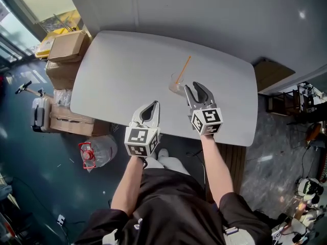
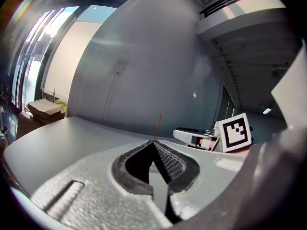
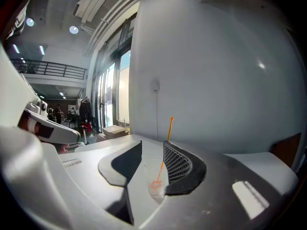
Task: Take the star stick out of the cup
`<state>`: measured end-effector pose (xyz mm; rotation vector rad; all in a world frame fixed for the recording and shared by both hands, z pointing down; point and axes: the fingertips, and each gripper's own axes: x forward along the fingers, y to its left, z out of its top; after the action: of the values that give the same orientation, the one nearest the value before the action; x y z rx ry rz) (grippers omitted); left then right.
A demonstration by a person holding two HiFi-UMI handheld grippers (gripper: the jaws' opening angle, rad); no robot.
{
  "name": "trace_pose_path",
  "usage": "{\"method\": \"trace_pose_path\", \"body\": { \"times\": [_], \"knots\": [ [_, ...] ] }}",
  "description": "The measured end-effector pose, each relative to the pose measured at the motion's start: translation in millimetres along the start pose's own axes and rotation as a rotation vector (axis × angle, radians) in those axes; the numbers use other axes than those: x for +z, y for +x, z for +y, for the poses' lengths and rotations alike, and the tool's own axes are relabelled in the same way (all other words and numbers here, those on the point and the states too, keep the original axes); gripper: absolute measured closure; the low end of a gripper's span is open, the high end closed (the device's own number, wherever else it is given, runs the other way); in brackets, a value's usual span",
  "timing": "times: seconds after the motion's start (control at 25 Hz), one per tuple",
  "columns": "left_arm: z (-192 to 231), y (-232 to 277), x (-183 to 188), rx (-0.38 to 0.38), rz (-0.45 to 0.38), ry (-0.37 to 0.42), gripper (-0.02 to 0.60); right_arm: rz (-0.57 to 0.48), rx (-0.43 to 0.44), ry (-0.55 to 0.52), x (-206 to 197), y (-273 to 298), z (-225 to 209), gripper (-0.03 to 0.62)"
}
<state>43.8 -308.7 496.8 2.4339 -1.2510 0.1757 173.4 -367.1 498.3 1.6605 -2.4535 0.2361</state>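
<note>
On the table (image 1: 127,75): a clear cup (image 1: 177,86) stands alone toward the far side, with the star stick (image 1: 185,65) inside it.
Cup: transparent, thin-walled and round. In the right gripper view the cup (image 3: 154,176) is so clear that the grey surface shows through it.
Star stick: a thin, straight orange rod that leans up and away over the rim. In the right gripper view the star stick (image 3: 171,128) ends low in the cup in a small outlined orange star. The left gripper view shows only the upper rod of the star stick (image 2: 158,126), above the jaw tips.
Right gripper (image 1: 194,88): pale grey, grainy body with a black-and-white marker cube behind. In its own view the right gripper (image 3: 152,145) has its jaws apart, with the cup in the gap and neither side pressing on it.
Pads (image 3: 177,164): dark, with a fine ribbed grid.
Left gripper (image 1: 152,106): same build, held near the table's near edge and apart from the cup. In its own view the left gripper (image 2: 153,145) has its jaws closed tip to tip, with nothing between them.
Table: matte light grey, with rounded corners.
Room: a plain grey wall (image 1: 204,14) stands behind the table. Cardboard boxes (image 1: 66,47) are stacked at the left end on a dark glossy floor (image 1: 30,167). A clear plastic bag (image 1: 97,152) lies by the near edge. Tall windows (image 2: 38,47) stand to the left.
</note>
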Motion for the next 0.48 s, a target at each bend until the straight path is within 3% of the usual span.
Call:
{"method": "trace_pose_path", "body": {
  "times": [0.32,0.48],
  "knots": [
    [11.5,2.4,-8.4,0.03,0.026,-0.012,0.578,0.09,0.028,0.012,-26.8,48.6,-14.1,0.385],
    [20.2,2.8,-13.4,0.048,0.038,-0.022,0.578,0.134,0.025,0.004,-38.9,67.1,-22.8,0.385]
  ]
}}
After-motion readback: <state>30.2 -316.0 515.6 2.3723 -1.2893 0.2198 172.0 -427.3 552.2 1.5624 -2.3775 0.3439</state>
